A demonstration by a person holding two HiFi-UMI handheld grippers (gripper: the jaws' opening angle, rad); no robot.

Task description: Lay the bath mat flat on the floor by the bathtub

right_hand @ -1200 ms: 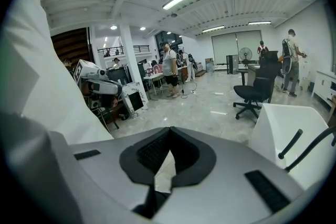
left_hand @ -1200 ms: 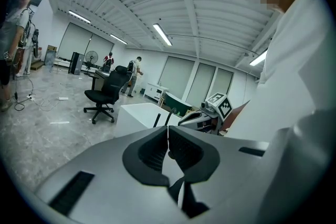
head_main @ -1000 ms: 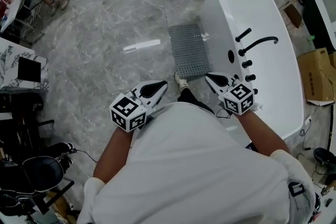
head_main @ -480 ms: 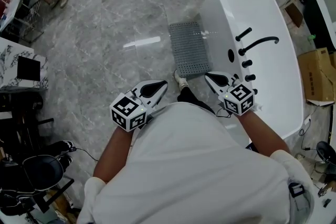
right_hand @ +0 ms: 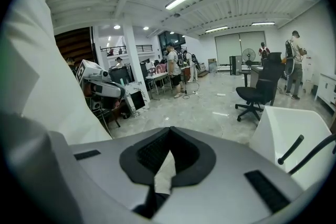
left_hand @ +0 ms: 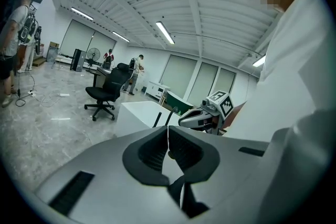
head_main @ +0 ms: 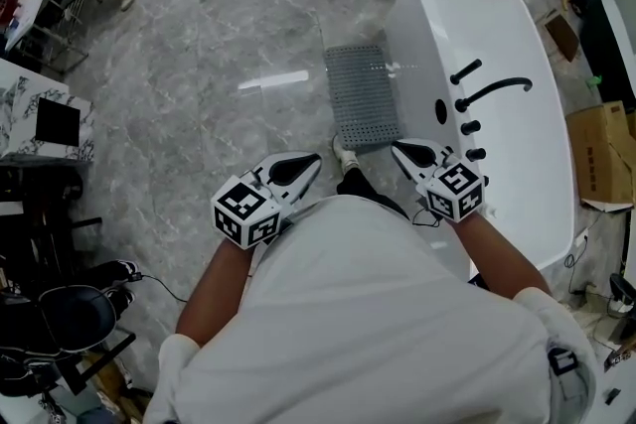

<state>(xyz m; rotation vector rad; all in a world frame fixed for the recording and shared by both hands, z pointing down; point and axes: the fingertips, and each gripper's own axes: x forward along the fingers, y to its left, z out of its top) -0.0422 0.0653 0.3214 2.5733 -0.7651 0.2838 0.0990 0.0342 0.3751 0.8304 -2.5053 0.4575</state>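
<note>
A grey bath mat [head_main: 364, 96], dotted in a fine grid, at 12 o'clock on a grey marbled floor [head_main: 199, 84] — at 2 o'clock, a white bathtub [head_main: 532, 35] with black taps [head_main: 489, 89]. The left gripper [head_main: 310, 160] and right gripper [head_main: 399, 149] are white and black, with cubes in black-and-white squares. At 3 o'clock is a brown box [head_main: 601, 149].

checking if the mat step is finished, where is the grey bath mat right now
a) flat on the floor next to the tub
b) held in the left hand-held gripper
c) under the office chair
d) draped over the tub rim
A: the bath mat lies flat on the floor alongside the bathtub, while the left hand-held gripper and the right hand-held gripper are shut, empty and clear of it.
</note>
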